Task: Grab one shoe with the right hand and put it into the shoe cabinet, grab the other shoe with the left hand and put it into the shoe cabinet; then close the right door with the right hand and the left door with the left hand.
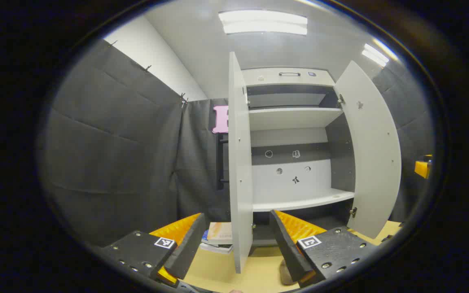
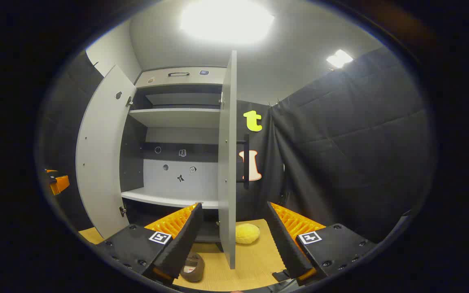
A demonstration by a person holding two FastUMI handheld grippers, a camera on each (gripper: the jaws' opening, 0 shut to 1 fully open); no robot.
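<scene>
Both grippers' fingers are spread wide with nothing between them: the left gripper (image 1: 236, 244) straddles the edge of the left door (image 1: 240, 162), and the right gripper (image 2: 231, 240) straddles the edge of the right door (image 2: 227, 162), neither finger pair touching the panel. Ahead, the shoe cabinet (image 1: 295, 122) stands with both doors swung open; its pale shelves hold nothing, and small stickers dot the back wall. One brown shoe (image 2: 192, 267) lies on the wooden floor (image 2: 255, 260) just in front of the cabinet, beside the right gripper's left finger; in the left gripper view a sliver of it (image 1: 286, 274) shows by the right finger. A yellow round cushion (image 2: 246, 233) sits near the right door's foot, and a stack of books (image 1: 219, 236) lies left of the left door
</scene>
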